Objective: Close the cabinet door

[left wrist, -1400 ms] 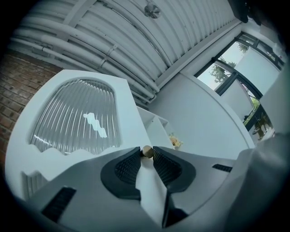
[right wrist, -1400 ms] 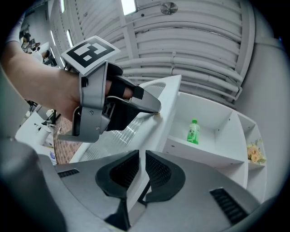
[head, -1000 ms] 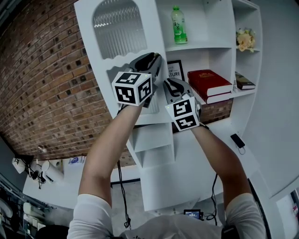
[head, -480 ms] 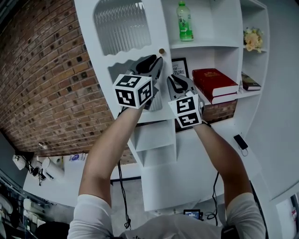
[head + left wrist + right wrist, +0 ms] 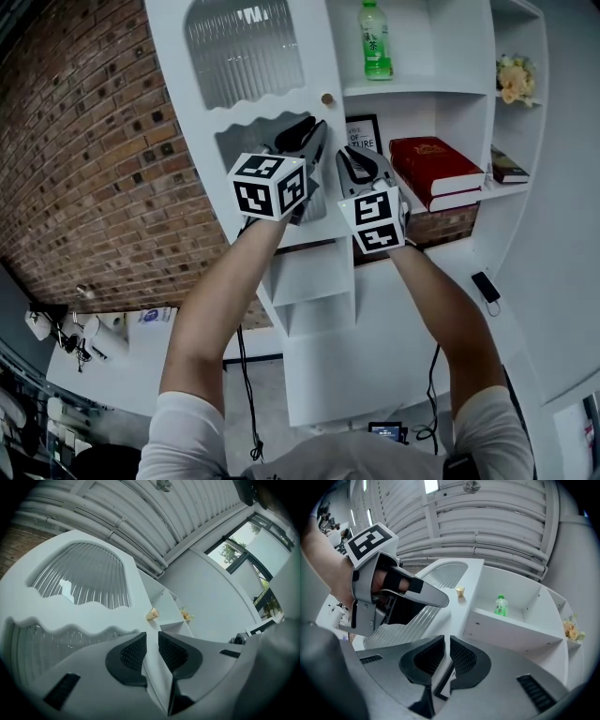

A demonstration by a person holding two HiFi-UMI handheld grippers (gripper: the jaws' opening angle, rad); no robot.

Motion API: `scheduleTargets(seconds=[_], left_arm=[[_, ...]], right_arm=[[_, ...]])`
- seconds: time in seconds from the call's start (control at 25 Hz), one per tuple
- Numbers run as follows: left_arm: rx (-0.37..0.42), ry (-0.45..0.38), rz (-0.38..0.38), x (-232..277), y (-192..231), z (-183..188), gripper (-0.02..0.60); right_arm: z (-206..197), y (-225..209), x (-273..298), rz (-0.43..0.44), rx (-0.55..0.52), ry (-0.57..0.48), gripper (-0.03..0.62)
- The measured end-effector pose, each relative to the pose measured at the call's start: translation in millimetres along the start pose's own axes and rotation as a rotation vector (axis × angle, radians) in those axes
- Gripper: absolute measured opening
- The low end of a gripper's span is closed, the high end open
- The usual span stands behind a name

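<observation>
The white cabinet door [image 5: 253, 94] has ribbed glass panes and a small round knob [image 5: 327, 98], and stands partly swung out at the shelves' left side. Below the knob, my left gripper [image 5: 314, 127] is shut on the door's free edge. In the left gripper view the white edge fills the gap between the pads [image 5: 152, 641], with the knob [image 5: 152, 614] just beyond. My right gripper [image 5: 349, 155] hovers beside it in front of the shelves. Its jaws [image 5: 447, 644] stand nearly together with nothing between them. The left gripper's finger [image 5: 433, 597] shows in the right gripper view.
Open shelves to the right hold a green bottle [image 5: 375, 42], a framed picture [image 5: 361, 131], red books [image 5: 431, 164] and flowers [image 5: 514, 80]. A brick wall [image 5: 94, 187] runs along the left. A phone [image 5: 486, 286] lies on the lower ledge.
The door has swung rightward toward the shelves and its knob has come into view. Both grippers have shifted right with it.
</observation>
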State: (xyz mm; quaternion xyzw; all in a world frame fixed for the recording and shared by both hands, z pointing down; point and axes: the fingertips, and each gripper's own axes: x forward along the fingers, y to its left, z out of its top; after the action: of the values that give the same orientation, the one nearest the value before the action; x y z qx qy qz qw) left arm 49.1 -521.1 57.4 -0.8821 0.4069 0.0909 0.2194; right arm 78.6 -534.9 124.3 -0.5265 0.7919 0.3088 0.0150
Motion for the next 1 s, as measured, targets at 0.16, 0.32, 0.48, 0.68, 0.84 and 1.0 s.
scheduleTargets(seconds=[0.16, 0.32, 0.48, 0.68, 0.84, 1.0], left_arm=[[-0.002, 0.005, -0.001, 3.7, 2.0, -3.4, 0.08], [-0.006, 0.021, 0.002, 4.7, 5.5, -10.4, 0.08], [-0.02, 0.036, 0.012, 3.5, 9.5, -19.2, 0.08], [-0.051, 0.045, 0.011, -4.3, 9.3, -28.0, 0.08], [-0.079, 0.044, -0.006, -15.1, 2.7, -34.4, 0.08], [-0.112, 0.035, -0.029, -25.6, -5.0, -34.9, 0.08]], right_arm=[[-3.2, -3.1, 5.3, -0.005, -0.024, 0.017, 0.058], [-5.1, -3.1, 10.0, 0.0, -0.02, 0.029, 0.058], [-7.6, -3.5, 13.8, 0.003, -0.024, 0.038, 0.058], [-7.9, -4.7, 15.6, -0.002, -0.023, 0.041, 0.058], [-7.0, -4.8, 16.5, -0.008, -0.027, 0.049, 0.058], [-8.1, -3.4, 15.2, 0.004, 0.004, 0.067, 0.058]])
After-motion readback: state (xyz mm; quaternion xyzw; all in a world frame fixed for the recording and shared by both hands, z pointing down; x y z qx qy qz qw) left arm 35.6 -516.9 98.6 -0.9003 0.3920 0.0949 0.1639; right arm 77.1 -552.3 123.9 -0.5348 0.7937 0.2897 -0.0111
